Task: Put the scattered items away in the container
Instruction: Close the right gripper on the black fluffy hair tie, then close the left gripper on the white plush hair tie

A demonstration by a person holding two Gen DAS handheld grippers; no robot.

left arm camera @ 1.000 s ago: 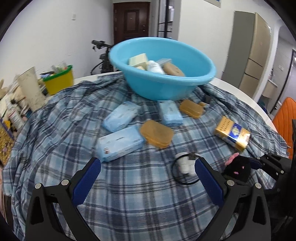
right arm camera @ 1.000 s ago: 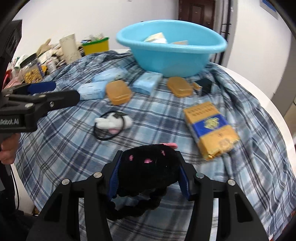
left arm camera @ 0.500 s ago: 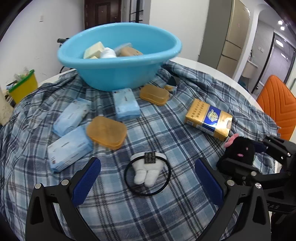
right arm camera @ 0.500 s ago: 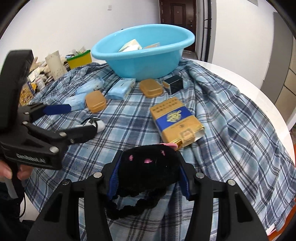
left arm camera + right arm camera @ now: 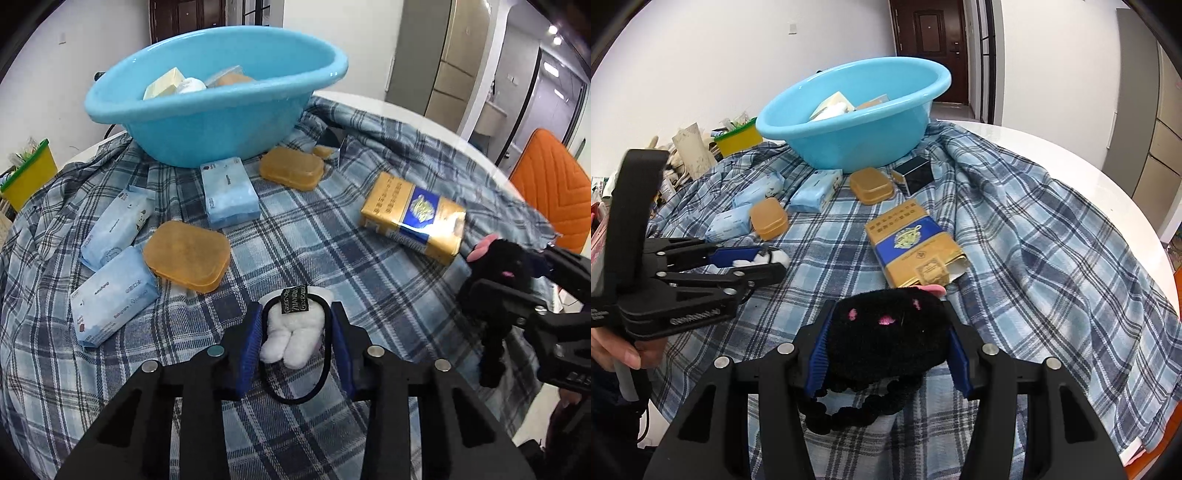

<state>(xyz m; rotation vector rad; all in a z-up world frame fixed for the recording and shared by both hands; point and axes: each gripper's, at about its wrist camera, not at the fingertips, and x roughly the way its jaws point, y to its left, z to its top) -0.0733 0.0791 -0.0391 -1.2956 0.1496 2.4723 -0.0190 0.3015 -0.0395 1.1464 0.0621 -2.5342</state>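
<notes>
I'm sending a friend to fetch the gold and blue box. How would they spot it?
Find the blue basin on the plaid cloth. In the left wrist view the gold and blue box lies flat on the cloth, nearer and to the right of it. It alone is shiny gold with a dark blue band.

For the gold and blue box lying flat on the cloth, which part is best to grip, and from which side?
Probably grip the gold and blue box across its two long side edges, near the middle, coming down from above. It lies flat on the plaid cloth, so only these narrow sides fit between fingers. Its near end looks torn open, so avoid pinching there.
</notes>
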